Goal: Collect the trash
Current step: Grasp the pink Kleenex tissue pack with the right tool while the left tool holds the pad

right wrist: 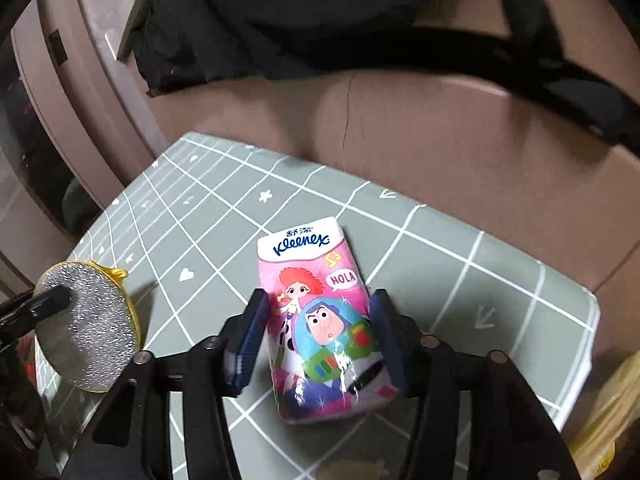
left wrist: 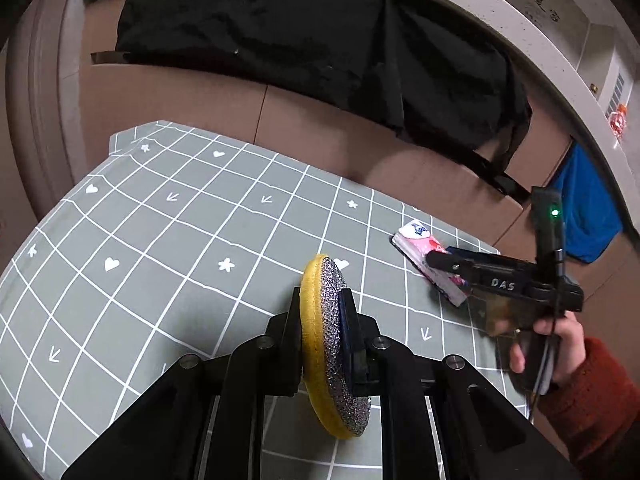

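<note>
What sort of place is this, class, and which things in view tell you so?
Probably a room in a home. A small table under a grid-patterned cloth holds a tissue pack, a black garment hangs behind, and a scouring pad is being carried.

The right hand-held gripper straddles a tissue pack on the grid mat, pads clear.

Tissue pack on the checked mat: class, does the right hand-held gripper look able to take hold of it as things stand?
Probably yes. The right hand-held gripper is open with the tissue pack lying between its fingers, and nothing blocks them. The sponge, clamped in the left hand-held gripper, sits off to the side.
</note>
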Motion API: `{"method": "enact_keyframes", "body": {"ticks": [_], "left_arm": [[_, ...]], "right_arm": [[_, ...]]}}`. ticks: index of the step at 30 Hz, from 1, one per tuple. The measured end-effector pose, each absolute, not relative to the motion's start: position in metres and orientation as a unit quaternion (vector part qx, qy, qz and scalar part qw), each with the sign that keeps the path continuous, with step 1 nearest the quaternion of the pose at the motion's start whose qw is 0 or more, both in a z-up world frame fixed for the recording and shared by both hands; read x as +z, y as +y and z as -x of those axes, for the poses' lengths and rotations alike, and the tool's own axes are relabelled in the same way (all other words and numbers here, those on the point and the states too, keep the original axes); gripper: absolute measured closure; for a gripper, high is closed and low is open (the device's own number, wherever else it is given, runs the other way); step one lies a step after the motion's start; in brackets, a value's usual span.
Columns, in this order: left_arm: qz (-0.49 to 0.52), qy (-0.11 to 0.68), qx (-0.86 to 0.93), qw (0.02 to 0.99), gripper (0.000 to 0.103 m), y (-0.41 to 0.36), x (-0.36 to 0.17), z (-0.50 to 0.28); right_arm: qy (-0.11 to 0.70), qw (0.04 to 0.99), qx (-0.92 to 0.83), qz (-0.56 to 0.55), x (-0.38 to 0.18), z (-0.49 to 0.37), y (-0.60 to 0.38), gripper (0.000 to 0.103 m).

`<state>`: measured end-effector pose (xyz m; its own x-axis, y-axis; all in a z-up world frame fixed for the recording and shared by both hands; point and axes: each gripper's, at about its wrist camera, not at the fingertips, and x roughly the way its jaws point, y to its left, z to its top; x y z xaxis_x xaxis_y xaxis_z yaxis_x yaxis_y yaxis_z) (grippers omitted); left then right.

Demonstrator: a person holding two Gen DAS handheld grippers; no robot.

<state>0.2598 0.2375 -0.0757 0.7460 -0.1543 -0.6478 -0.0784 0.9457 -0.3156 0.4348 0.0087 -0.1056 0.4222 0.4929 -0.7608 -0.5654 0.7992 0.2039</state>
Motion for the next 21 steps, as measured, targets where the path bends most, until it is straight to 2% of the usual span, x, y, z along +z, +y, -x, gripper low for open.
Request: {"method": "enact_keyframes", "body": {"ticks": [11,15,21], "left_arm": [[0.194,0.374,-0.048,0.906,0.086,0.224,-0.087,-0.269],[0.188,0.378,-0.05,0.905,0.086,0.215,-0.088,-0.269],[0.159,0.367,-0.054,0.915,0.087,0.194,-0.074,-0.262]], "right_arm": [[0.445,0.837,0.295,0.121,-0.11,-0.431,0.027,0.047],[0.442,0.844,0.283,0.106,-0.103,-0.423,0.018,0.059],[0.39,0.868,0.294,0.088,-0.067,-0.382,-0.003,0.061]]}}
